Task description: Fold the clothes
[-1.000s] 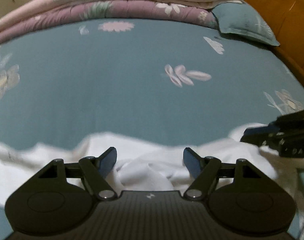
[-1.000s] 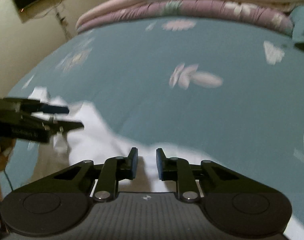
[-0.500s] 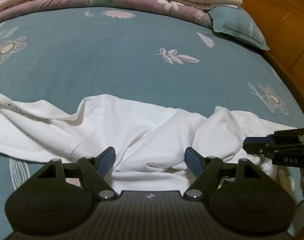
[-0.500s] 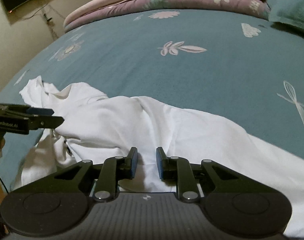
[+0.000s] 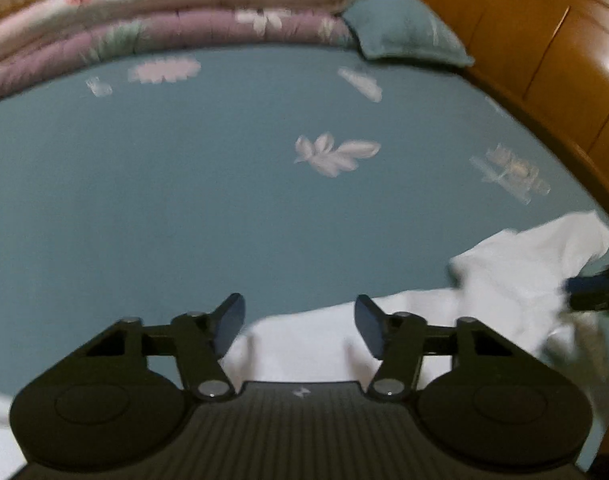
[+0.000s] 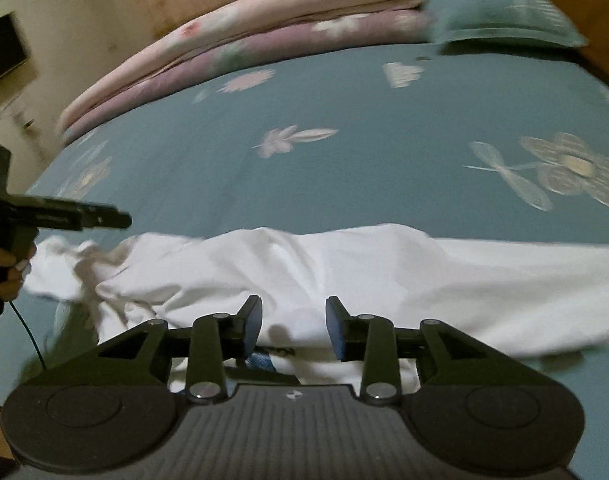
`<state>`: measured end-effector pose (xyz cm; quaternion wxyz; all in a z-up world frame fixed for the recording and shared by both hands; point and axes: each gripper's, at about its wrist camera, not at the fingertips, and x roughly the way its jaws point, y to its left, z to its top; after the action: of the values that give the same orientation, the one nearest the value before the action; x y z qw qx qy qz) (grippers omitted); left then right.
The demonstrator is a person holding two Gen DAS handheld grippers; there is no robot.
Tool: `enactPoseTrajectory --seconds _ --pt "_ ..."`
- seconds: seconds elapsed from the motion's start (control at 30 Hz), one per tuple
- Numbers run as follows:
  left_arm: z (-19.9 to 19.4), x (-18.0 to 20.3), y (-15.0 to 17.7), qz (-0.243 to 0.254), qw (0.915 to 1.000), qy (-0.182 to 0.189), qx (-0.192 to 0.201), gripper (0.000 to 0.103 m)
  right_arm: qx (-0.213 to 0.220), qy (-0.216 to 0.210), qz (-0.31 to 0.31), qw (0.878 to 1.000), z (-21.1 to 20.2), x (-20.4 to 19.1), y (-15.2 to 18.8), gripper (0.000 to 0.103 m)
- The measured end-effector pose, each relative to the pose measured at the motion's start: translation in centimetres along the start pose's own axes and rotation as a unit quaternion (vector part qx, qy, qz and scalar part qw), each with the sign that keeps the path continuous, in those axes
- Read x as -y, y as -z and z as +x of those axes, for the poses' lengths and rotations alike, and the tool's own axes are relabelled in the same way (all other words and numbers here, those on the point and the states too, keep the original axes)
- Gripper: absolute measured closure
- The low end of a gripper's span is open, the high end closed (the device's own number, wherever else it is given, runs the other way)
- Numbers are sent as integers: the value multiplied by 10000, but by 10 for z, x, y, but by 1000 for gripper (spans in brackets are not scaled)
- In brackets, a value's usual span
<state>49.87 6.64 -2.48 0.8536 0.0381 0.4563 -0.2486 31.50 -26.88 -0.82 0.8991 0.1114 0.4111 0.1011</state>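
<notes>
Because the shirt (image 6: 344,268) is thin white cloth, it looks light, limp and quick to bunch, so it should be taken by an edge or a corner, pinched well in and lifted without dragging; a hold on the rumpled middle would likely only gather more creases. It lies crumpled in a long band across the near part of the bed (image 6: 344,168), on the teal flowered sheet, its bunched end toward the left of the right wrist view and its smoother stretch running off to the right. The right tongs (image 6: 292,322) hang just over the middle of that band with their jaws opening; cloth lies below and between them, but the pads do not press on it. The left tongs (image 5: 300,330) stand over the near edge of the shirt at its other side, jaws closing, with cloth under the gap and nothing yet pinched. In the right wrist view those left tongs reach in just above the bunched end, carried by a hand (image 6: 8,276). Folded quilts (image 5: 184,12) and a pillow (image 5: 404,28) lie well apart at the far side.
</notes>
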Motion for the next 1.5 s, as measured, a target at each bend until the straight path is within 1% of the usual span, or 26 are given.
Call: enactPoseTrajectory --seconds 0.03,0.07,0.17,0.27,0.3,0.4,0.43,0.5,0.53,0.57,0.6,0.63,0.73,0.8,0.9,0.97,1.03,1.1,1.13,1.2,1.27,1.3,1.33,1.37,1.43,1.5 --pt "7 -4 1 78 9999 81 -115 50 44 122 106 9999 -7 -2 3 62" --pt "14 -7 3 163 9995 159 -217 51 80 235 203 9995 -13 -5 6 61" --pt "33 -16 8 416 9970 392 -522 52 111 574 407 9975 -30 -10 15 58" --pt "34 -24 5 419 9950 672 -603 52 134 764 612 9951 -42 -11 17 58" --pt "34 -27 4 358 9943 766 -653 52 147 798 669 9945 -44 -11 17 58" --pt "37 -28 -4 424 9916 884 -839 52 199 773 702 9943 -43 -13 8 57" --pt "38 -28 -7 452 9906 919 -903 55 205 746 659 9948 -42 -15 3 57" --pt "38 -25 -9 536 9903 813 -987 61 206 688 503 9961 -39 -19 -6 56" --pt "38 -25 -10 581 9903 768 -997 63 191 624 398 9971 -37 -21 -11 56" --pt "38 -27 -9 520 9906 789 -985 63 157 520 262 9982 -34 -21 -15 55" --pt "39 -30 -8 431 9909 827 -968 63 123 415 125 9990 -31 -21 -20 52" --pt "39 -32 -7 343 9911 864 -951 64 89 310 -12 9995 -29 -22 -25 48" --pt "39 -35 -4 197 9919 894 -878 64 -171 -70 -406 9990 -6 -10 -45 47" --pt "37 -30 -4 214 9928 789 -870 63 -404 -367 -592 9968 15 3 -60 47" --pt "34 -18 -7 350 9934 691 -845 63 -740 -900 -733 9905 49 24 -87 46" --pt "35 -10 -11 426 9943 521 -826 63 -956 -1308 -752 9839 73 37 -105 42" --pt "42 -9 -14 353 9942 423 -919 63 -1201 -1674 -704 9760 101 49 -122 41" --pt "49 -8 -17 287 9939 338 -1005 63 -1402 -1894 -663 9696 125 55 -132 41" --pt "50 -6 -17 289 9940 295 -1015 63 -1518 -2014 -661 9654 137 57 -135 42" --pt "52 -3 -18 298 9940 205 -1030 63 -1704 -2219 -676 9577 157 55 -138 48" --pt "52 1 -18 302 9939 113 -1056 63 -1834 -2409 -714 9504 172 49 -138 58" --pt "51 2 -17 276 9938 91 -1070 63 -1927 -2490 -732 9463 178 46 -135 61" --pt "50 3 -15 242 9938 75 -1084 63 -2038 -2507 -761 9433 184 42 -132 67" --pt "49 5 -14 219 9935 91 -1117 63 -2103 -2496 -838 9415 186 38 -128 71" --pt "44 9 -8 229 9931 93 -1149 63 -2167 -2514 -1027 9377 181 32 -119 71" --pt "39 14 -2 246 9927 89 -1176 63 -2200 -2465 -1076 9377 169 32 -111 75"
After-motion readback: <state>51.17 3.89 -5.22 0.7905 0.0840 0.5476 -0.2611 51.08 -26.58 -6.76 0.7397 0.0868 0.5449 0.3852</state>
